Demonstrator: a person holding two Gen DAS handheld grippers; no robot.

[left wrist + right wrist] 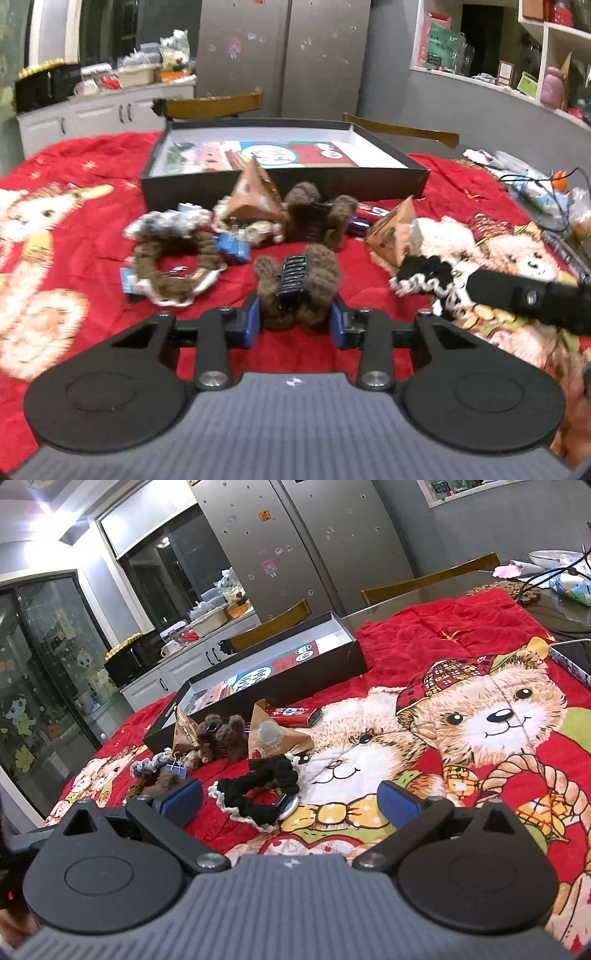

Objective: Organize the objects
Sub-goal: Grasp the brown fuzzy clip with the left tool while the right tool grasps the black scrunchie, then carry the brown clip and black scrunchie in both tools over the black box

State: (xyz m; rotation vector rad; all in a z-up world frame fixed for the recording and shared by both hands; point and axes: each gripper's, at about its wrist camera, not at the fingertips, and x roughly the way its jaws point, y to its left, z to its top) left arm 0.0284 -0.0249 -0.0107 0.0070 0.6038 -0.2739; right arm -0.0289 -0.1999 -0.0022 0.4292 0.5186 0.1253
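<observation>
The box (284,177) is the landmark. Its low dark front wall faces the clutter; the top is open, and the floor inside holds only flat printed sheets.

Just before that wall a close row stands in the way: a scrunchie (173,269), a paper pyramid (251,195), a brown fuzzy clip (317,218) and a second pyramid (395,236), touching or nearly so, with no clear gap between them.

Nearer than the row, another fuzzy clip (299,288) fills the space between the left gripper (295,325) pads, bare red cloth (96,236) on both sides.

Right of the box the cloth lies bare and wide, the black scrunchie (258,790) at its near edge. A phone (572,657) lies at the far right. Chairs (214,105) stand behind the box.
</observation>
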